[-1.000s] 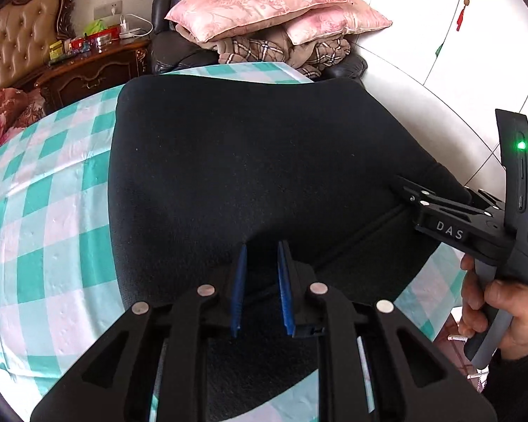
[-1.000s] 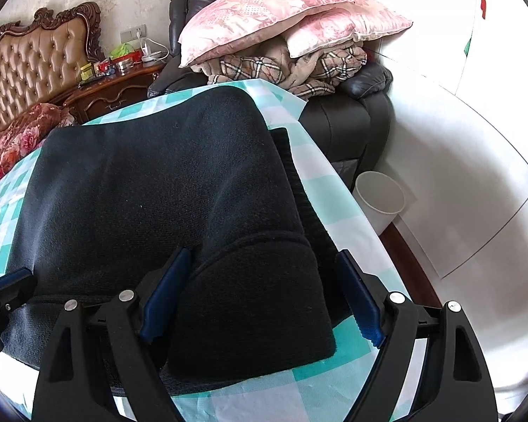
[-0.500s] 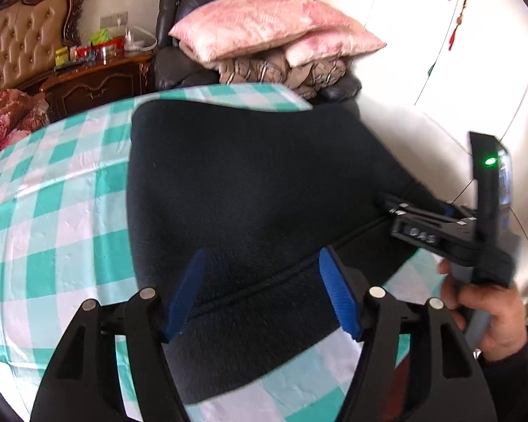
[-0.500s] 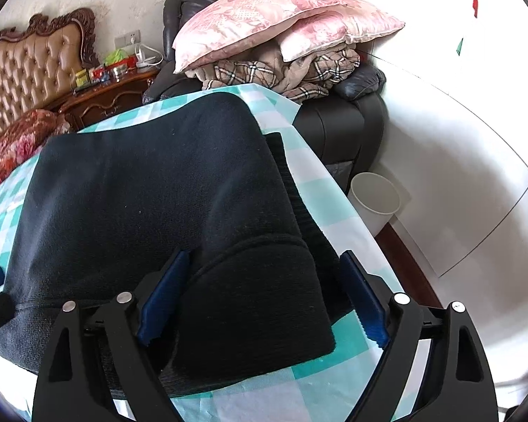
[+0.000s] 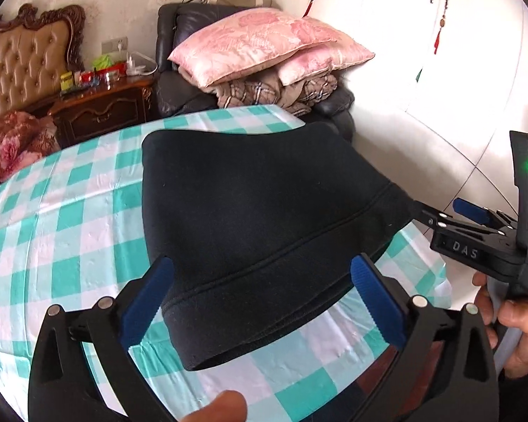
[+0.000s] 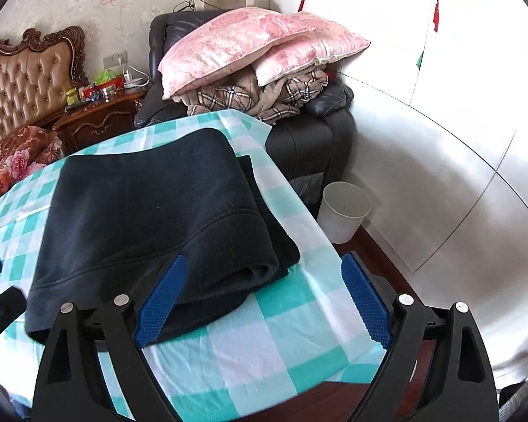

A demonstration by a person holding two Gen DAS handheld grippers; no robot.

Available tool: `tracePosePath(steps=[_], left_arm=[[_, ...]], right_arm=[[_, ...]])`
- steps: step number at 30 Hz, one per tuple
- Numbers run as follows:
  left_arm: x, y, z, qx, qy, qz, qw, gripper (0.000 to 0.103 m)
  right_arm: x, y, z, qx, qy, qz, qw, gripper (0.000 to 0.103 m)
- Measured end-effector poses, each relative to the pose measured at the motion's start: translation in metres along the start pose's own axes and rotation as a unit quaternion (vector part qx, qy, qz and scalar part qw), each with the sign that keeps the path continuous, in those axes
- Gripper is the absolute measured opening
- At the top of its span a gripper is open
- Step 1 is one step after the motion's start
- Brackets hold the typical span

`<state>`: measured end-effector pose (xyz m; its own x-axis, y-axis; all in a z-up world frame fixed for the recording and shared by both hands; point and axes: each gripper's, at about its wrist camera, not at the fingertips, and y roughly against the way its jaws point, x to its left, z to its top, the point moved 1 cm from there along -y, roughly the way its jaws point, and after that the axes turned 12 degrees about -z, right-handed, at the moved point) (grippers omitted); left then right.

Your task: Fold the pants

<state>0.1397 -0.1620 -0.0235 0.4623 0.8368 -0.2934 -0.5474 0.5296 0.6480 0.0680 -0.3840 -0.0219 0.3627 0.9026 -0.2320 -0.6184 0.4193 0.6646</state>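
Black fleece pants [image 5: 264, 218] lie folded at frame centre on checked tablecloth [image 5: 52, 228]; left gripper [image 5: 262, 302] and right gripper [image 6: 262, 299] hang released. Square the edges gently.

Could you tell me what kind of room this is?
Most likely a bedroom at home: a tufted headboard with a nightstand beside it, and pillows piled on blankets on an armchair.
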Motion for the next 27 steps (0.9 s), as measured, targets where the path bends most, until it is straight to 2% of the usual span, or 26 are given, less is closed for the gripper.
tracePosePath(steps=[4, 7, 9, 13, 27], left_arm=[[0.0, 0.008, 0.004, -0.018, 0.015, -0.021, 0.9995, 0.101], [0.0, 0.011, 0.007, -0.027, 0.017, -0.001, 0.9995, 0.101], [-0.002, 0.01, 0.007, -0.025, 0.011, 0.014, 0.9995, 0.101], [0.002, 0.004, 0.006, -0.013, 0.02, 0.017, 0.9996, 0.101], [0.005, 0.0, 0.003, -0.002, 0.028, 0.001, 0.9996, 0.101]], right_arm=[[0.0, 0.007, -0.002, -0.005, 0.005, -0.003, 1.0, 0.086], [0.0, 0.008, -0.002, -0.003, 0.005, -0.002, 1.0, 0.086], [0.0, 0.009, -0.002, -0.003, 0.005, 0.0, 1.0, 0.086], [0.002, 0.008, -0.001, -0.003, 0.006, -0.001, 1.0, 0.086], [0.003, 0.005, 0.0, 0.002, 0.006, 0.002, 1.0, 0.086]])
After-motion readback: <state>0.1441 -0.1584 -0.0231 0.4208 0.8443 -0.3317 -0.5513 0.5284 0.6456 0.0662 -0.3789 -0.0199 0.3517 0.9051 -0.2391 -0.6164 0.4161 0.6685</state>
